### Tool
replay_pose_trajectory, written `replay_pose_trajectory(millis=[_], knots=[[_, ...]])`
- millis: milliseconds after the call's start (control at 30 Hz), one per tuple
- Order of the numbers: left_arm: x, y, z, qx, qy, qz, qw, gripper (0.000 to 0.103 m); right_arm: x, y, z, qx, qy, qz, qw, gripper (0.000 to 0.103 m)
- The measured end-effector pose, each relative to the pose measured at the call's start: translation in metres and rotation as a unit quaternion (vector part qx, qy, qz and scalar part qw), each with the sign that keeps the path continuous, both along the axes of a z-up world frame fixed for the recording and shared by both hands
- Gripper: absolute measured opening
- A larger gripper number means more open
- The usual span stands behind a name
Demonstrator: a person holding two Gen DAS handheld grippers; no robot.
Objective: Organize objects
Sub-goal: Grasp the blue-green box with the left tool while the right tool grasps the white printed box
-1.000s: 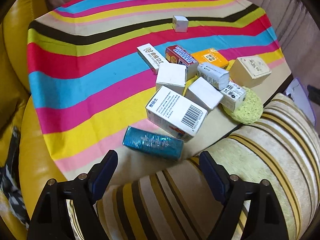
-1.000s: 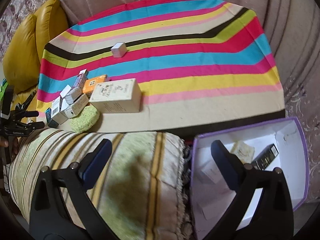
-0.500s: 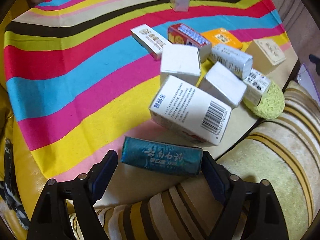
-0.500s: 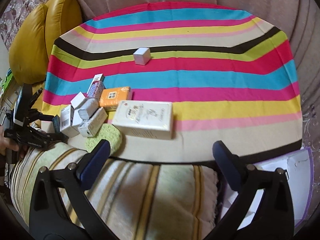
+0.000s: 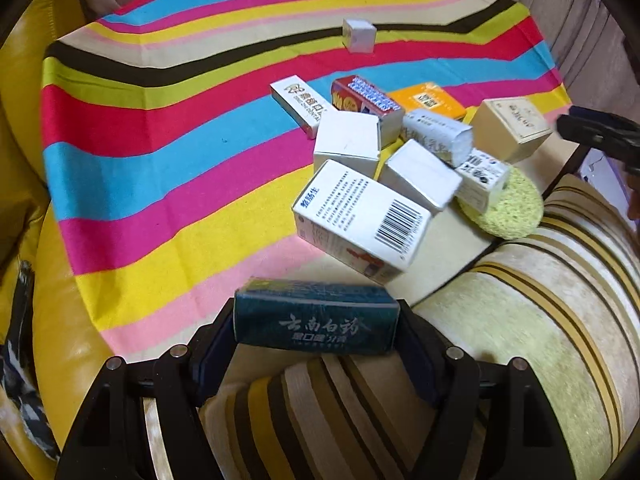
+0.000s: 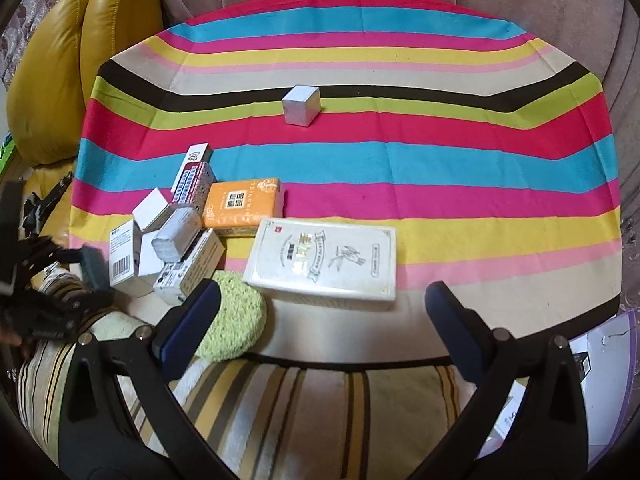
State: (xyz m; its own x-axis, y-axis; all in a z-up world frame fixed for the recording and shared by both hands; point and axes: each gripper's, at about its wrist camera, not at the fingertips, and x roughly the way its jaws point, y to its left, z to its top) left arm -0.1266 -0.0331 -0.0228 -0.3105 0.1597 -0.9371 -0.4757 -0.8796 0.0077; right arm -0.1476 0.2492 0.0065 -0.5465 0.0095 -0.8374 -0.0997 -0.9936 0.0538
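A teal box (image 5: 316,322) with pale lettering sits between the pads of my left gripper (image 5: 316,320), whose jaws are closing; both pads touch its ends, just in front of the striped cloth's (image 5: 160,184) near edge. Behind it lies a cluster of small boxes, led by a white barcode box (image 5: 360,216). My right gripper (image 6: 322,296) is open with nothing between its fingers, hovering over the front of a flat cream box (image 6: 324,260). From the right wrist view, the left gripper (image 6: 52,280) shows at far left with the teal box (image 6: 94,268).
A green sponge (image 6: 236,320) lies by the cream box. A lone small white cube (image 6: 301,105) sits far back. A striped cushion (image 6: 320,408) fills the foreground, yellow cushions (image 6: 60,80) stand at left, and a purple-rimmed box (image 6: 600,360) is at lower right.
My left gripper narrowed onto the teal box, which now sits between its pads. My right gripper swung left, away from the purple-rimmed box, and now faces the cream box.
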Motion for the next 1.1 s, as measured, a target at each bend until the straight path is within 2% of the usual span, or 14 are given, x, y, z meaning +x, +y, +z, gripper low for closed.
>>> replay_pose_trajectory(millis=[100,333,633,933,1100], knots=[[0.012,-0.002,0.005,0.014,0.004,0.009,0.9999,0.074,-0.008,-0.006,-0.004,0.014,-0.004,0.0,1.0,0.103],[0.015,0.01,0.001,0.021,0.007,0.013,0.9997,0.074,-0.024,-0.01,-0.014,0.031,-0.019,-0.013,0.999,0.103],[0.009,0.005,0.001,0.032,0.005,0.014,0.9994,0.074,-0.041,-0.011,-0.025,0.043,-0.039,-0.026,0.998,0.103],[0.014,0.006,0.005,0.031,0.01,0.014,0.9994,0.074,-0.048,-0.002,-0.041,0.023,-0.063,-0.038,0.997,0.103],[0.012,0.007,0.009,0.027,0.024,0.01,0.9993,0.074,-0.045,-0.002,-0.039,0.023,-0.055,-0.036,0.998,0.1]])
